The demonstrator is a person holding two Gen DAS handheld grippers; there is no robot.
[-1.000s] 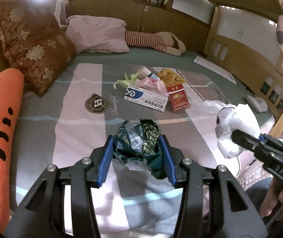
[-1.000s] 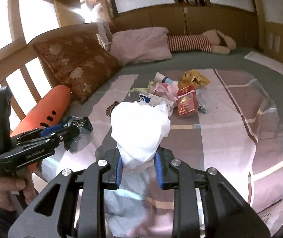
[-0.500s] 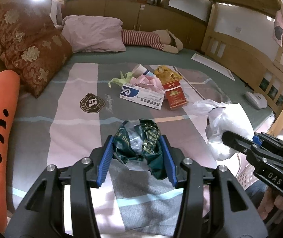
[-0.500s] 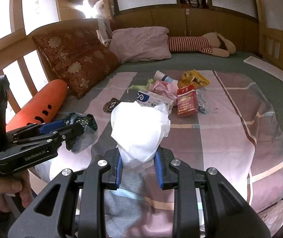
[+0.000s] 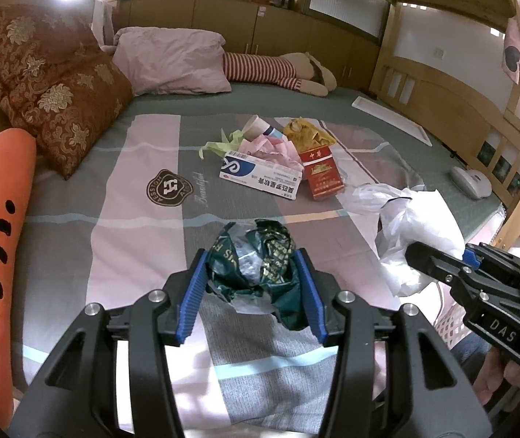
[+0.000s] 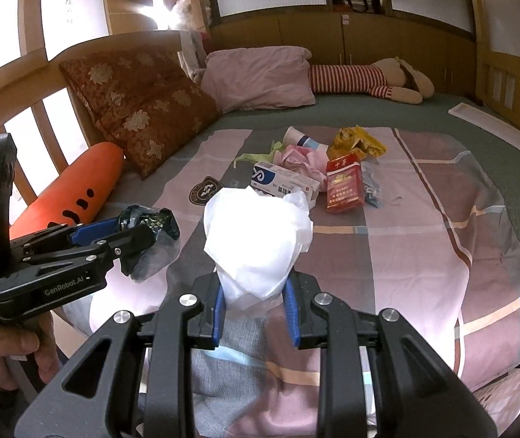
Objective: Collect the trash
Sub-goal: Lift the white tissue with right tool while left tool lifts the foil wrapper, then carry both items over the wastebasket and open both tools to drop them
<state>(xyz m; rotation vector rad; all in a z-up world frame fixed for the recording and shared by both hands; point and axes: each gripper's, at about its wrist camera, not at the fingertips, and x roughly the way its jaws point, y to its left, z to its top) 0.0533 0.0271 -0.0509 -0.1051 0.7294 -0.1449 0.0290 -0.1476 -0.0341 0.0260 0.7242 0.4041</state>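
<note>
We hold the left gripper [image 5: 252, 284] low at frame centre, its blue pads pinching a crumpled dark green wrapper [image 5: 256, 266] above the bedspread [image 5: 132, 226]. We hold the right gripper [image 6: 254, 314] likewise low at centre, clamped on a bunched white plastic bag [image 6: 256, 241]. Remaining trash lies at mid-frame: a toothpaste box [image 5: 261, 179], a red cigarette pack [image 5: 321, 179], a yellow wrapper [image 5: 305, 134] and pink tissue [image 5: 270, 148].

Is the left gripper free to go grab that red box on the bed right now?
Probably not: the left gripper is already shut on a crumpled green wrapper. The red box lies uncovered farther up the bed, but the wrapper must go first.
</note>
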